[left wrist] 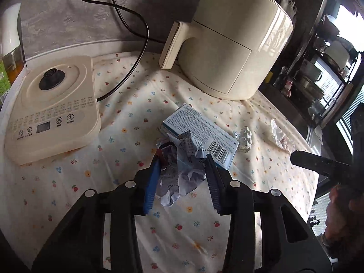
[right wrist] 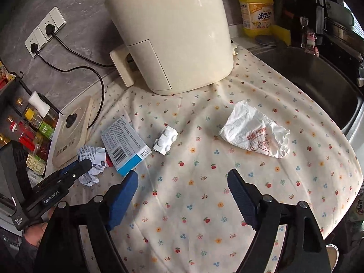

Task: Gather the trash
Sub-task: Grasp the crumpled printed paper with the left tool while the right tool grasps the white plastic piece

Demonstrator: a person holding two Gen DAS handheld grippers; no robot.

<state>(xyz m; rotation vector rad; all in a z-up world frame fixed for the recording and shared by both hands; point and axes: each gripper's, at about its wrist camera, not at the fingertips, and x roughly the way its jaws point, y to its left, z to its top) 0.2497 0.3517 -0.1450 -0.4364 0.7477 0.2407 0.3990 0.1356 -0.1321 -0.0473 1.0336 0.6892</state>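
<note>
Two appliances, air fryer [right wrist: 173,34] and kettle base [left wrist: 52,107], flank the crumpled paper [left wrist: 179,170].

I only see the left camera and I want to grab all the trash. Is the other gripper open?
Observer: Yes, the right gripper is open and holds nothing.
Operator: Are the black wires plugged in?
Observer: Yes, into wall sockets.
Operator: What's behind the fryer?
Observer: A yellow bottle stands there.
</note>
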